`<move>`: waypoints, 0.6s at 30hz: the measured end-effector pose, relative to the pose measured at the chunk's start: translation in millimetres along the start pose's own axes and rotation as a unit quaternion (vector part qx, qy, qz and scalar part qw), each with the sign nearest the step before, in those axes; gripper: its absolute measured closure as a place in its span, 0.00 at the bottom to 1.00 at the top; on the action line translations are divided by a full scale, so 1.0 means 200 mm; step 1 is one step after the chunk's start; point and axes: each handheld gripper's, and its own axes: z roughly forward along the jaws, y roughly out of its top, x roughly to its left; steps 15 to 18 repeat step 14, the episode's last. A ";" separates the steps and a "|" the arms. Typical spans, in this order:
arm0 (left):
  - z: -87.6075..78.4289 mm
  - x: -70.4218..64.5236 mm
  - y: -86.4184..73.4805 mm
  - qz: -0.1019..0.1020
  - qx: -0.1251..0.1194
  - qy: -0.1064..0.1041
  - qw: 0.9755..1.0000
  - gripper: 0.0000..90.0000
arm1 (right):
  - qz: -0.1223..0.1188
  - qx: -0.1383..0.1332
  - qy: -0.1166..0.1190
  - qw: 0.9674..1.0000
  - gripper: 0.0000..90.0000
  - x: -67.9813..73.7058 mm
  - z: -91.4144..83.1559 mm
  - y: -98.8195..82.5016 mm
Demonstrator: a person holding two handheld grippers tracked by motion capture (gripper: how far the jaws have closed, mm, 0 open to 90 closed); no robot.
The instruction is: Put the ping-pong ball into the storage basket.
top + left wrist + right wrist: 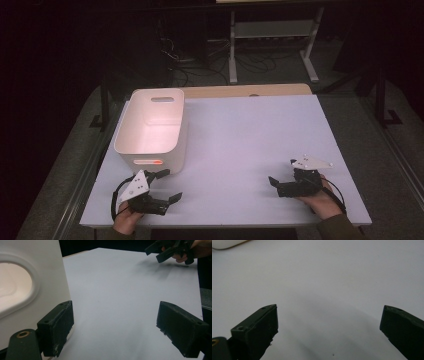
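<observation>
Apparently nothing is in hand yet: the left gripper (pixel 167 186) and right gripper (pixel 281 176) hover low over the worktop (pixel 240 135), jaws spread and empty; a white bin (pixel 152 127) stands near the left one, likely the next target

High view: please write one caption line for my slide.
A person holds the left gripper and right gripper, fingers open, over a white table beside a white bin.
</observation>
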 end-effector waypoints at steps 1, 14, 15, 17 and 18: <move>0.00 0.00 0.00 0.000 0.000 0.000 1.000 0.16 | 0.000 0.001 0.000 1.000 0.01 0.00 0.00 0.00; 0.00 0.00 0.00 0.000 0.000 0.000 1.000 0.16 | -0.005 0.014 0.003 1.000 0.00 0.01 0.02 -0.01; 0.00 0.00 0.00 0.000 0.000 0.000 1.000 0.16 | -0.005 0.014 0.003 1.000 0.00 0.01 0.02 -0.01; 0.00 0.00 0.00 0.000 0.000 0.000 1.000 0.16 | -0.005 0.014 0.003 1.000 0.00 0.01 0.02 -0.01; 0.00 0.00 0.00 0.000 0.000 0.000 1.000 0.16 | -0.005 0.014 0.003 1.000 0.00 0.01 0.02 -0.01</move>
